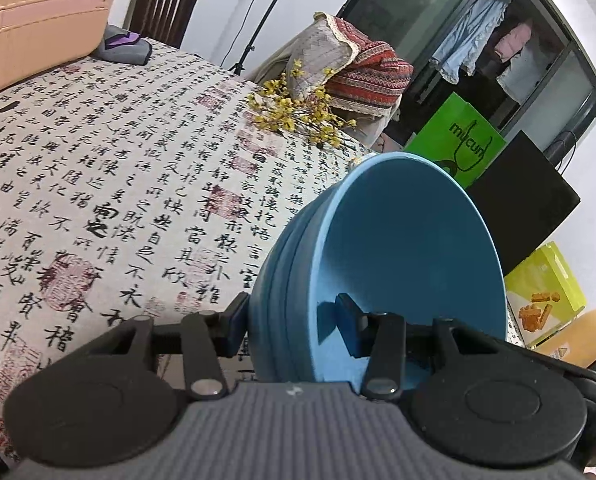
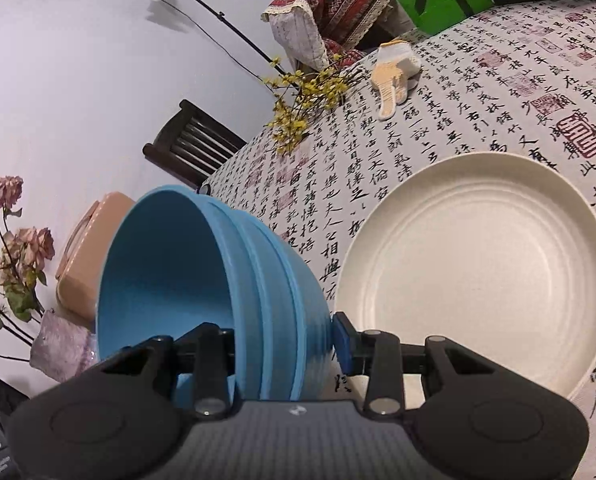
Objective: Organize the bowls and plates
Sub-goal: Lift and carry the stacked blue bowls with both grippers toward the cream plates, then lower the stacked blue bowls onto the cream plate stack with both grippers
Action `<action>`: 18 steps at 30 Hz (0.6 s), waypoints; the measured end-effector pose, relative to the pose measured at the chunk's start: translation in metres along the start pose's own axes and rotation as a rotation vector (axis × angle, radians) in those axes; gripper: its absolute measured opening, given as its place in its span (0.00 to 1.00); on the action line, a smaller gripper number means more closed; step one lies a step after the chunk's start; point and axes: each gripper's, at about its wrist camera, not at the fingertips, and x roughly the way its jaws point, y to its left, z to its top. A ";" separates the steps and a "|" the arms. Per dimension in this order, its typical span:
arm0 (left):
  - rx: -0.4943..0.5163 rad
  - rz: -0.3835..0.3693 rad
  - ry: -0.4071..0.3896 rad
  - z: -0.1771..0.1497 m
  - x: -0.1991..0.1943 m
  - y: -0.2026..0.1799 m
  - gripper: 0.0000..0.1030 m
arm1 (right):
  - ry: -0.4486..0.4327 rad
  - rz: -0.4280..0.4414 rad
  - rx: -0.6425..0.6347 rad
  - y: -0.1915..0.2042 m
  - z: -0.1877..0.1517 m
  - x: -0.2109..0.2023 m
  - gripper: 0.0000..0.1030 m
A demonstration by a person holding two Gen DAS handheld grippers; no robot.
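In the left wrist view, my left gripper [image 1: 294, 320] is shut on the wall of a blue nested bowl stack [image 1: 398, 248]. One pad is outside and the other inside. The stack is tipped on its side above the table, mouth to the right. In the right wrist view, my right gripper [image 2: 282, 344] is likewise shut on the wall of a blue nested bowl stack [image 2: 166, 272]. That stack's mouth faces left, and the inner finger is hidden in the bowl. I cannot tell if both views show one stack. A cream plate [image 2: 474, 272] lies flat on the table just right of the right gripper.
The table [image 1: 98, 168] wears a calligraphy-print cloth. Yellow flower sprigs [image 2: 306, 96] and a work glove [image 2: 394, 76] lie at the far edge. A pink box [image 1: 38, 20] sits on one corner, near a wooden chair [image 2: 194, 144]. Dried roses [image 2: 14, 256] stand at the left.
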 end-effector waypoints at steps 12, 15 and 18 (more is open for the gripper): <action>0.032 -0.018 0.014 -0.005 0.011 -0.026 0.45 | -0.032 -0.007 0.026 -0.020 0.009 -0.014 0.34; 0.041 -0.023 0.019 -0.008 0.014 -0.032 0.45 | -0.039 -0.009 0.039 -0.025 0.009 -0.017 0.34; 0.052 -0.029 0.025 -0.009 0.017 -0.038 0.45 | -0.049 -0.014 0.049 -0.030 0.010 -0.021 0.34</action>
